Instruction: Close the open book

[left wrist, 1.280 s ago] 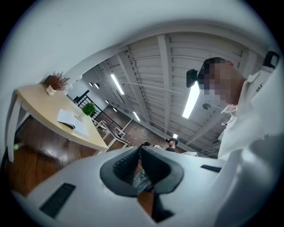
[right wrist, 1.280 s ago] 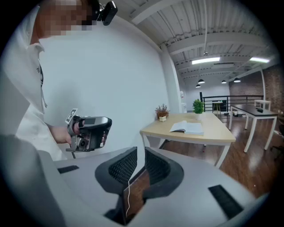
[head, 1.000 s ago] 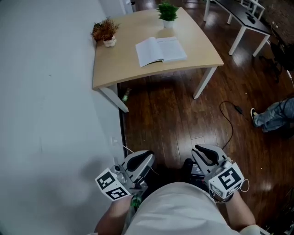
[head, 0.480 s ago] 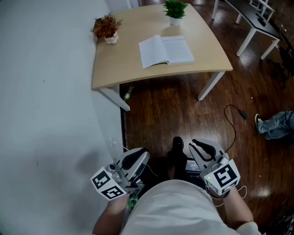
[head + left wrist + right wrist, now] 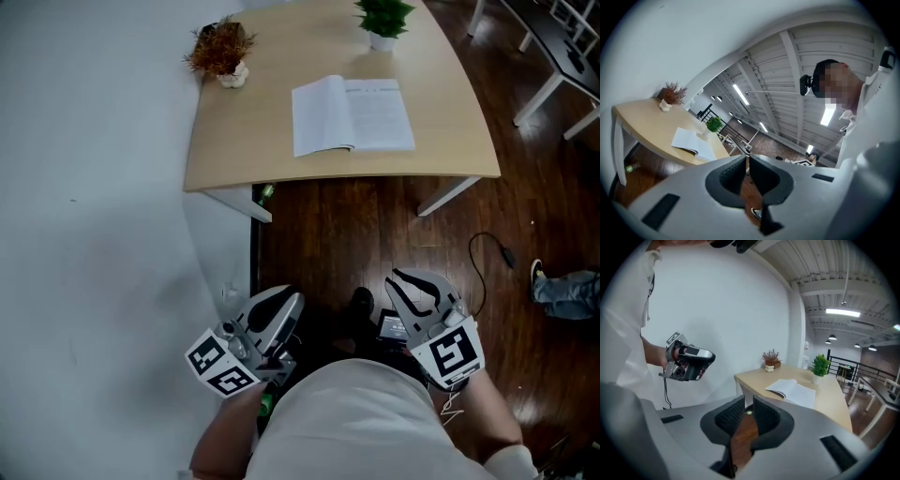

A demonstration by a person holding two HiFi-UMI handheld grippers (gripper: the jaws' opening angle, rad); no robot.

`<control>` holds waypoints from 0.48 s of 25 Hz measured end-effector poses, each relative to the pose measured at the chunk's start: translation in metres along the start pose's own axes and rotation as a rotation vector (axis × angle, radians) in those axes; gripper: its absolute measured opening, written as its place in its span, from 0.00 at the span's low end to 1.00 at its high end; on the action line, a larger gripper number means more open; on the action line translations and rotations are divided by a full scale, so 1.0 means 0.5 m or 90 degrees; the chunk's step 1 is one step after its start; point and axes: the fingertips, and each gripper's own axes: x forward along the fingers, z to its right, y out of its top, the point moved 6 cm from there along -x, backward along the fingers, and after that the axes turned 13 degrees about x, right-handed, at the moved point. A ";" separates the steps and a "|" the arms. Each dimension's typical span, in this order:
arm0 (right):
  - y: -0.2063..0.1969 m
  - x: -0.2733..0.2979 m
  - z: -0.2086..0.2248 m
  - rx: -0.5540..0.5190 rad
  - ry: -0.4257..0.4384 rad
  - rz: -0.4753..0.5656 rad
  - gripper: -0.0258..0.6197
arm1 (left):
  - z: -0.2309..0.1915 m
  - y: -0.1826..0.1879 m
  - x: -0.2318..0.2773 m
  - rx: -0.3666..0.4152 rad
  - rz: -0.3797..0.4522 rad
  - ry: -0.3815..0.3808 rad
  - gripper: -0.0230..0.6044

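Closing in comes first: the open book (image 5: pixel 352 114) lies on the surface (image 5: pixel 234 141) at upper centre, well apart from the left gripper (image 5: pixel 284 305) and right gripper (image 5: pixel 405 281), both with fingers clenched empty. Aim for a cover's outer edge.

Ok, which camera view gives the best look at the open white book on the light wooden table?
The head view: the open white book lies on the light wooden table, both pages seen from above. Left gripper view: the book is small, nearly edge-on. Right gripper view: the book shows at a low slant.
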 end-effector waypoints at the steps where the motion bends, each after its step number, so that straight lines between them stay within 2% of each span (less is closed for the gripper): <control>1: 0.007 0.010 0.019 -0.015 0.001 -0.003 0.09 | -0.009 0.003 0.017 0.001 0.001 0.005 0.03; 4: 0.023 0.044 0.064 -0.045 0.006 -0.008 0.09 | -0.041 0.006 0.053 -0.001 0.002 0.026 0.03; 9: 0.048 0.101 0.103 -0.046 0.026 -0.036 0.09 | -0.101 0.024 0.085 -0.011 0.002 0.058 0.03; 12: 0.060 0.149 0.113 -0.054 0.024 -0.052 0.09 | -0.155 0.032 0.103 -0.020 -0.003 0.062 0.03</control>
